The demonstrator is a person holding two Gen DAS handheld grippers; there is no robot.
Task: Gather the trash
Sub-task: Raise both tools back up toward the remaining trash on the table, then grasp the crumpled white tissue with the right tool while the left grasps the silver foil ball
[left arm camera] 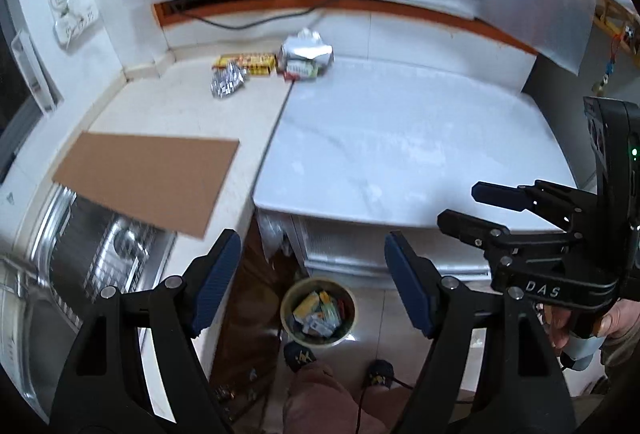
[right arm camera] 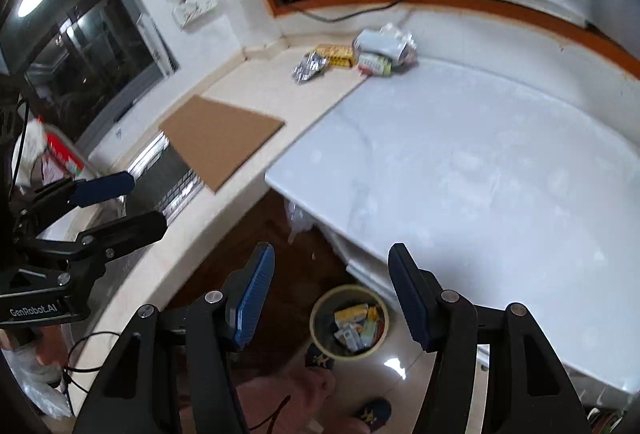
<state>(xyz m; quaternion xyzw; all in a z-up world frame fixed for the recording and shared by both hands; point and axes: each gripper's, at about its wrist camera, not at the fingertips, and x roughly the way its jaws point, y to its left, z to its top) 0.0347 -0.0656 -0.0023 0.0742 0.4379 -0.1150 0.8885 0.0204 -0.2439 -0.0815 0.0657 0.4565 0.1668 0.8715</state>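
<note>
Left wrist view: trash pile at the back of the counter (left arm camera: 400,138), by the wall. It holds a crumpled silver bag (left arm camera: 307,48), a yellow box (left arm camera: 250,63) lying flat to its left, a crushed foil wrapper (left arm camera: 227,82) in front of the box, and a red-and-green packet (left arm camera: 301,71) tucked under the bag. All four lie touching or just beside one another, on the seam between the beige and white counter slabs.

Bin (left arm camera: 318,314): round, on the floor below the counter edge, part-filled with small boxes and wrappers.

Left gripper (left arm camera: 312,282): jaws wide apart, nothing between them, above the bin and well apart from the pile.

Right gripper (left arm camera: 464,208): seen at the right edge of this view, gripped by a hand (left arm camera: 616,322); jaws apart, empty.

Right wrist view: right gripper (right arm camera: 332,294) open and empty over the bin (right arm camera: 349,320); left gripper (right arm camera: 136,200) at the left edge, also empty.

Cardboard sheet (left arm camera: 154,180): flat, overhanging a steel sink (left arm camera: 100,254) at left.

Person's feet in dark slippers (left arm camera: 299,356), just beside the bin.
</note>
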